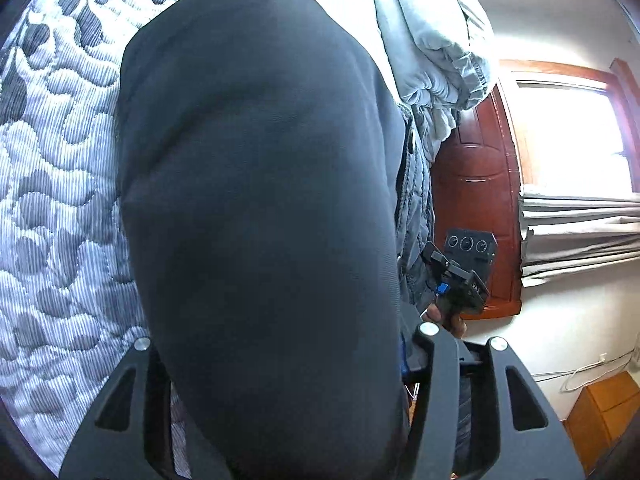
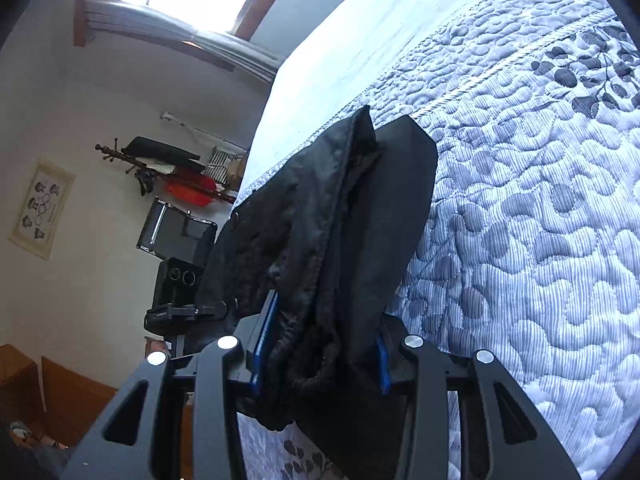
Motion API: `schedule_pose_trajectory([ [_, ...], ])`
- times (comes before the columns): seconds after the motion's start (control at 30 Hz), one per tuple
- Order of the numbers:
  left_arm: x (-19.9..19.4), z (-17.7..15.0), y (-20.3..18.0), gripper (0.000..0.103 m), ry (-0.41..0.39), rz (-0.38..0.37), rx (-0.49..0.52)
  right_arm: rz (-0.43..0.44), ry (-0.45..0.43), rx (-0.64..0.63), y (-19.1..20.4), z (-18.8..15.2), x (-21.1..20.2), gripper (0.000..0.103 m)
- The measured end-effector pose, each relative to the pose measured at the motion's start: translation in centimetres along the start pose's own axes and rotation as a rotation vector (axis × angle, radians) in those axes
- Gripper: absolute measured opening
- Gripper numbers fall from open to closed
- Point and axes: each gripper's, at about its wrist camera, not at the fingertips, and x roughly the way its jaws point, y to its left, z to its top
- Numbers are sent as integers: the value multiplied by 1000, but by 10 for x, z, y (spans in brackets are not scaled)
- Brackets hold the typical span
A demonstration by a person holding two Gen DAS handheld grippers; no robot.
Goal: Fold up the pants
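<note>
The dark pants (image 1: 260, 200) fill most of the left wrist view, draped over my left gripper (image 1: 280, 360) and hiding its fingertips; the jaws stand around the cloth. In the right wrist view the pants (image 2: 340, 220) are a bunched dark bundle clamped between the blue-padded fingers (image 2: 262, 344) of my right gripper (image 2: 320, 352), held above the quilted bed (image 2: 520, 220). The right gripper also shows in the left wrist view (image 1: 460, 280), to the right of the cloth.
A grey-white leaf-patterned quilt (image 1: 60, 200) covers the bed. A bundle of pale bedding (image 1: 432, 48) lies at the far end. A red-brown wooden door (image 1: 476, 200) and a bright window (image 1: 572, 136) are beyond. A coat rack (image 2: 160, 168) and a chair (image 2: 176, 236) stand by the wall.
</note>
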Motion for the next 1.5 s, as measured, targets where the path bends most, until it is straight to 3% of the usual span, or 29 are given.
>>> schedule_pose_trajectory([
  [0.4, 5, -4, 28, 60, 2, 11, 21, 18, -19, 71, -25, -19, -1, 43],
  [0.47, 6, -3, 32, 66, 4, 16, 13, 12, -19, 71, -27, -21, 0, 44],
  [0.7, 8, -5, 41, 80, -9, 26, 6, 0, -14, 105, -37, -19, 2, 64],
  [0.8, 1, -8, 39, 92, -42, 44, -5, 0, -43, 124, -41, -24, -8, 70],
  [0.87, -9, -13, 35, 94, -97, 98, 4, -20, -66, 124, -42, -29, -18, 73],
  [1.0, -30, -34, 22, 99, -200, 280, 68, -119, -113, 84, -33, -49, -41, 74],
  [1.1, -43, -57, 1, 100, -304, 417, 145, -290, -142, -2, -10, -70, -54, 82],
  [1.17, -50, -78, -17, 100, -380, 552, 205, -416, -151, -67, 9, -83, -58, 85],
  [1.33, -46, -120, -53, 100, -391, 759, 266, -645, -163, -191, 53, -116, -60, 92],
  [1.5, -42, -156, -82, 100, -382, 803, 291, -706, -172, -179, 79, -145, -67, 93],
])
